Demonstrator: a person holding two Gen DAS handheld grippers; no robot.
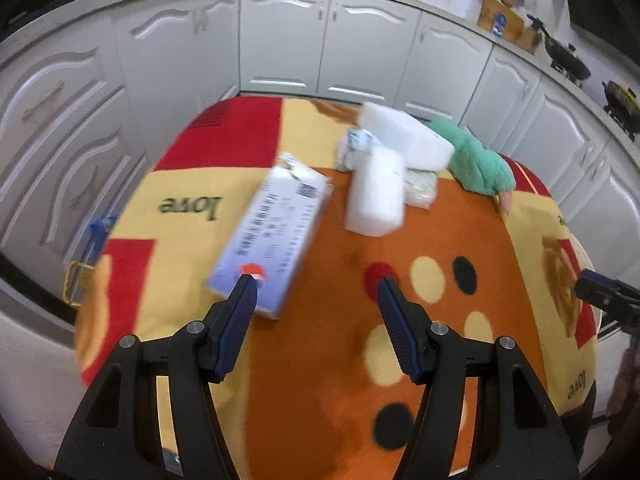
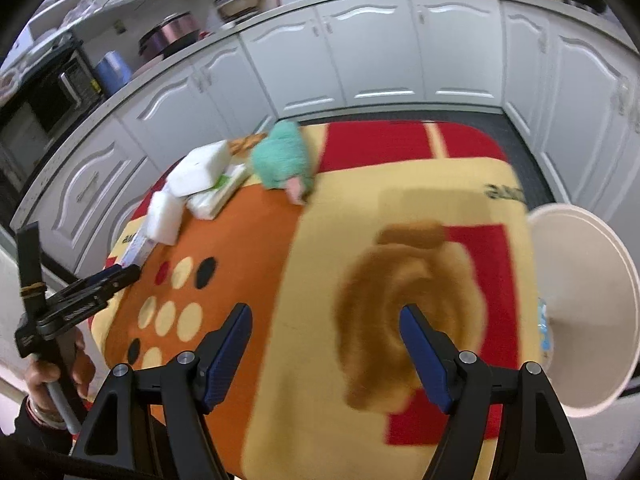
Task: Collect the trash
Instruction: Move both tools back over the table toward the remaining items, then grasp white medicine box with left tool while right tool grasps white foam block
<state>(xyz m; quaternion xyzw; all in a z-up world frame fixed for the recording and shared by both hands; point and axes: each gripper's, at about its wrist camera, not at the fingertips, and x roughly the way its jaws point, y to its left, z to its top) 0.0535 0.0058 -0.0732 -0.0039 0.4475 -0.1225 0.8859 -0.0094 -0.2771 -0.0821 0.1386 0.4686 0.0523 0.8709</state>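
A flat white printed box (image 1: 270, 232) lies on the patterned table cover (image 1: 340, 340), just beyond my left gripper's left finger. Behind it lie a white foam block (image 1: 376, 196), a larger white foam slab (image 1: 404, 136) and tissue packs (image 1: 420, 188). My left gripper (image 1: 318, 284) is open and empty above the cover. In the right wrist view the foam pieces (image 2: 192, 184) and an edge of the box (image 2: 138, 246) sit at the far left. My right gripper (image 2: 326, 312) is open and empty over the cover (image 2: 320, 240). A white bin (image 2: 580, 312) stands off the table's right edge.
A green plush toy (image 1: 476, 160) lies behind the foam, also in the right wrist view (image 2: 284, 158). White kitchen cabinets (image 1: 280, 40) surround the table. The right gripper shows at the left wrist view's right edge (image 1: 604, 292); the left gripper shows in the right wrist view (image 2: 80, 296).
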